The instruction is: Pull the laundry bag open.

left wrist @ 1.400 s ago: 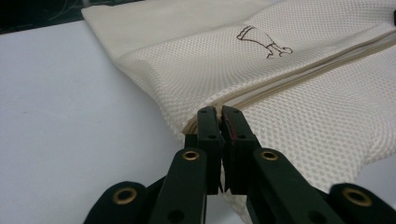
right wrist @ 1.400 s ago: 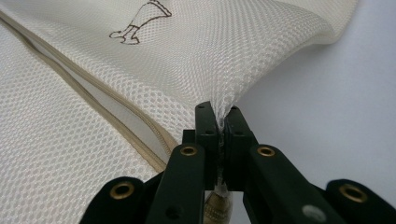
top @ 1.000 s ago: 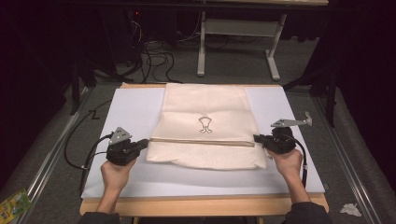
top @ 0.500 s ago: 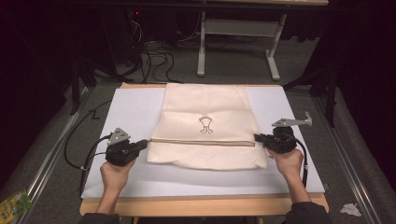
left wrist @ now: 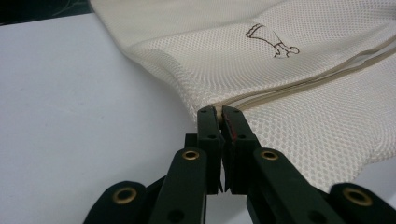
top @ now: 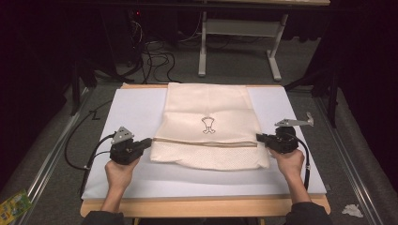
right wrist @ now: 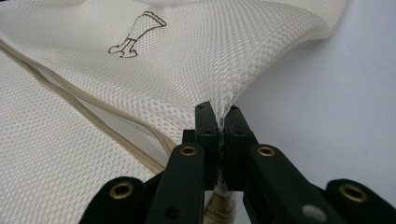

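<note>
A cream mesh bag [top: 209, 112] with a small brown emblem [top: 208, 125] lies flat on the white board [top: 131, 108]. A tan zip line [top: 206, 142] runs across the bag's near part. My left gripper [top: 149, 141] sits at the bag's left edge, at the end of the zip. In the left gripper view it [left wrist: 219, 112] is shut, with the bag's edge [left wrist: 280, 70] pinched at the tips. My right gripper [top: 259, 137] is at the bag's right edge. In the right gripper view it [right wrist: 218, 112] is shut on a raised fold of the mesh [right wrist: 140, 70].
The board rests on a wooden table [top: 202, 206]. Beyond it a metal desk frame [top: 234, 47] and cables [top: 155, 56] are on the grey floor. A green packet [top: 14, 206] lies at the bottom left and crumpled paper [top: 352, 211] at the bottom right.
My left gripper has edged slightly right, onto the bag's left edge. The right gripper and the bag have hardly moved.
</note>
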`<state>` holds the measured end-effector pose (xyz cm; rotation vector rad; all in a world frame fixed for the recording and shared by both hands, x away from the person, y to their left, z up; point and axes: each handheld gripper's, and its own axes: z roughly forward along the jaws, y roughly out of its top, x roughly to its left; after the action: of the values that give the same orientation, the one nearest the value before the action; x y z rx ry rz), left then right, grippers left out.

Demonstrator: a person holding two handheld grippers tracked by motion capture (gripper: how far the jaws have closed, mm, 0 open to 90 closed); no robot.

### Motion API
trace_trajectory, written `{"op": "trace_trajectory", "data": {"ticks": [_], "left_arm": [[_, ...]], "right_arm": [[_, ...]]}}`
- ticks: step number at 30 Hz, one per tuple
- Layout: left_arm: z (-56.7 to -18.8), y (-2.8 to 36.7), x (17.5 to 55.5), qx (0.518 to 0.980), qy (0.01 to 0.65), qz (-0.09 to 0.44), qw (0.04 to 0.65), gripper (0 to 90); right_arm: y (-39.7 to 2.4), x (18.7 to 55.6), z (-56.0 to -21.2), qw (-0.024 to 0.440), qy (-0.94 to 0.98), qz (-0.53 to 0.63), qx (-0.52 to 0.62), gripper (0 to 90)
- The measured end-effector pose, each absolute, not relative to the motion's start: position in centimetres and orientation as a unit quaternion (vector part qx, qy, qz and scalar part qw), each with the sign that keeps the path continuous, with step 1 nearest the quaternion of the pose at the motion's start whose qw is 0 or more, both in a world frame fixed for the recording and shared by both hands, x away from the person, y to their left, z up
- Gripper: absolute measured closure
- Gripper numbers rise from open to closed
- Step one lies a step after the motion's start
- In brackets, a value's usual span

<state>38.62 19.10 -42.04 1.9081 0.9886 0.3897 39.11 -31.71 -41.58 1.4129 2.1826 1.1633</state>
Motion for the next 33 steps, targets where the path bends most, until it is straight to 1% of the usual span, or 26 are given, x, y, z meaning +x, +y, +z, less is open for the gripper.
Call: {"op": "trace_trajectory", "data": {"ticks": [6,19,33], "left_arm": [[-42.7,18.7,38.8,0.781,0.401,0.156,0.452,87.0],[-43.8,18.5,39.0,0.789,0.407,0.147,0.436,86.9],[-44.8,18.5,39.0,0.798,0.413,0.134,0.418,86.8]], "right_arm": [[-31.8,39.4,-42.8,0.145,0.760,0.390,0.499,88.0],[-31.6,39.5,-44.1,0.134,0.762,0.382,0.505,87.5],[-31.4,39.5,-44.8,0.134,0.768,0.370,0.506,86.6]]}}
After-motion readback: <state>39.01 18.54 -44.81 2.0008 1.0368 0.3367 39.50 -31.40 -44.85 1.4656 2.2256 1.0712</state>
